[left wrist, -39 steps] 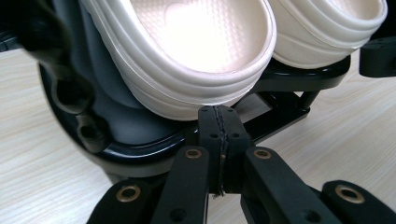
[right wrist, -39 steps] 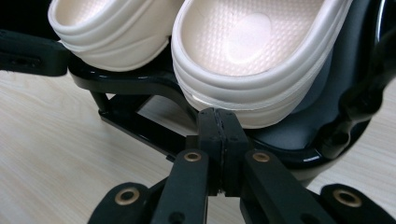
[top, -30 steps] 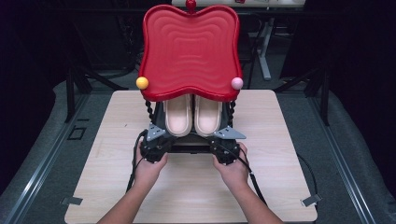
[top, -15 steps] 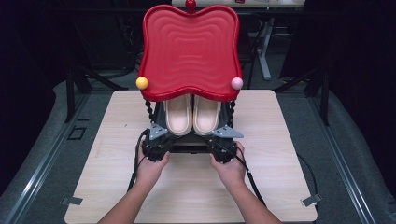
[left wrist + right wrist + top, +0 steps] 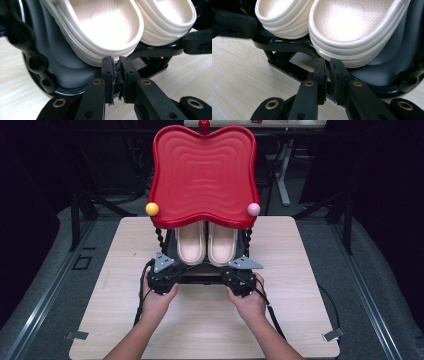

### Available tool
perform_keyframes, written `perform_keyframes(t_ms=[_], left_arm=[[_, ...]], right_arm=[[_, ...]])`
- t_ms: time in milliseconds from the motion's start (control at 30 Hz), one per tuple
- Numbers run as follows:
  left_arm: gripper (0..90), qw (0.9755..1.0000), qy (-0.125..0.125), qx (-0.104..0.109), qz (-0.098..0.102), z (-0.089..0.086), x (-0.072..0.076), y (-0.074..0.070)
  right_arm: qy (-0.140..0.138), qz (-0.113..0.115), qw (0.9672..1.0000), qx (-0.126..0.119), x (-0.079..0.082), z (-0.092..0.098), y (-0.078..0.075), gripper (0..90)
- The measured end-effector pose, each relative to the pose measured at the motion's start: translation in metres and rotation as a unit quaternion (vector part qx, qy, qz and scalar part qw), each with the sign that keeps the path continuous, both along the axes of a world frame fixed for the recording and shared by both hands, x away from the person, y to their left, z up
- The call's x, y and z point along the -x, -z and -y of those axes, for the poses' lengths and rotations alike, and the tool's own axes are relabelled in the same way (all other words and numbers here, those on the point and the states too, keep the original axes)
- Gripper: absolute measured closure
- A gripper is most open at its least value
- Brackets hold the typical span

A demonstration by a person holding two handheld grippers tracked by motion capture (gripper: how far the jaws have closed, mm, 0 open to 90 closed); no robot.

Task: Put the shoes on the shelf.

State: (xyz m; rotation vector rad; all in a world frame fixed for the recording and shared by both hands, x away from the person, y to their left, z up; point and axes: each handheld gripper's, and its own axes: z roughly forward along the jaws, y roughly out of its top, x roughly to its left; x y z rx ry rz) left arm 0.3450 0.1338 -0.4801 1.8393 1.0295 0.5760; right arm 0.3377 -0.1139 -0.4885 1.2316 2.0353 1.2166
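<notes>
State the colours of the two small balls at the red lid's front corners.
Yellow ball and pink ball; clearest in the high view.

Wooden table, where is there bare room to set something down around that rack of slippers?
The light wooden table is bare left of the black shoe rack, right of it, and along the near edge outside the forearms. It is crowded mid-table: the rack with its red wavy top tray, two cream slippers, and the left gripper and right gripper.

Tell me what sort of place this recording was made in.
Probably a lab or studio set up for recording, not a home. A lone wooden table stands on grey floor with dark surroundings, its corners marked by tape; a metal rail runs alongside, and a desk frame stands behind.
</notes>
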Motion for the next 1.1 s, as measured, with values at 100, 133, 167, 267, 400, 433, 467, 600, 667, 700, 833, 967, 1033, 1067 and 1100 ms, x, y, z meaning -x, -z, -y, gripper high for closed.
perform_keyframes(t_ms=[100, 133, 167, 267, 400, 433, 467, 600, 667, 700, 833, 967, 1033, 1067, 1100], left_arm=[[79.6, 0.9999, -0.004, 0.007, 0.009, -0.003, 0.001, -0.006], [78.2, 0.9999, -0.006, 0.004, 0.011, -0.004, 0.001, -0.009], [76.8, 0.9998, -0.008, 0.007, 0.014, -0.004, 0.0, -0.01], [73.8, 0.9998, -0.011, 0.01, 0.016, -0.005, -0.001, -0.012], [72.0, 0.9997, -0.014, 0.009, 0.016, -0.005, -0.002, -0.012], [71.4, 0.9997, -0.015, 0.008, 0.016, -0.005, -0.002, -0.011], [70.7, 0.9997, -0.014, 0.009, 0.017, -0.005, -0.003, -0.012], [66.6, 0.9996, -0.016, 0.009, 0.021, -0.006, -0.003, -0.012], [64.1, 0.9995, -0.018, 0.01, 0.022, -0.007, -0.003, -0.014], [63.3, 0.9995, -0.018, 0.01, 0.023, -0.008, -0.003, -0.014], [59.7, 0.9993, -0.021, 0.013, 0.028, -0.009, -0.004, -0.016], [56.2, 0.9992, -0.025, 0.012, 0.03, -0.007, -0.007, -0.017], [55.1, 0.999, -0.029, 0.013, 0.032, -0.004, -0.009, -0.017], [54.1, 0.9989, -0.03, 0.015, 0.033, -0.003, -0.01, -0.017], [53.3, 0.9988, -0.032, 0.017, 0.035, -0.001, -0.011, -0.017]], right_arm=[[-0.003, -0.003, 0.9999, 0.012, 0.001, 0.001, -0.001, 81.3], [-0.003, -0.006, 0.9999, 0.014, -0.001, 0.002, -0.001, 81.3], [-0.003, -0.009, 0.9999, 0.009, -0.002, 0.002, -0.001, 81.3], [-0.007, -0.02, 0.9997, -0.012, -0.006, 0.002, 0.0, 81.3], [-0.014, -0.022, 0.9997, -0.003, -0.011, -0.003, -0.001, 81.3], [-0.014, -0.023, 0.9996, -0.001, -0.011, -0.005, -0.001, 81.3], [-0.012, -0.02, 0.9997, 0.0, -0.012, -0.007, -0.001, 81.3], [-0.019, -0.022, 0.9996, 0.0, -0.012, -0.009, 0.002, 74.9], [-0.014, -0.023, 0.9996, 0.009, -0.01, -0.008, 0.005, 74.4], [-0.016, -0.023, 0.9996, 0.008, -0.008, -0.007, 0.006, 74.0], [-0.009, -0.01, 0.9999, -0.005, 0.004, 0.003, 0.002, 71.5], [0.008, 0.028, 0.9995, -0.011, 0.013, 0.012, -0.011, 66.0], [0.016, 0.036, 0.9991, -0.015, 0.011, 0.014, -0.018, 63.8], [0.021, 0.038, 0.9988, -0.025, 0.009, 0.015, -0.02, 62.6], [0.025, 0.038, 0.9987, -0.025, 0.006, 0.016, -0.022, 61.6]])
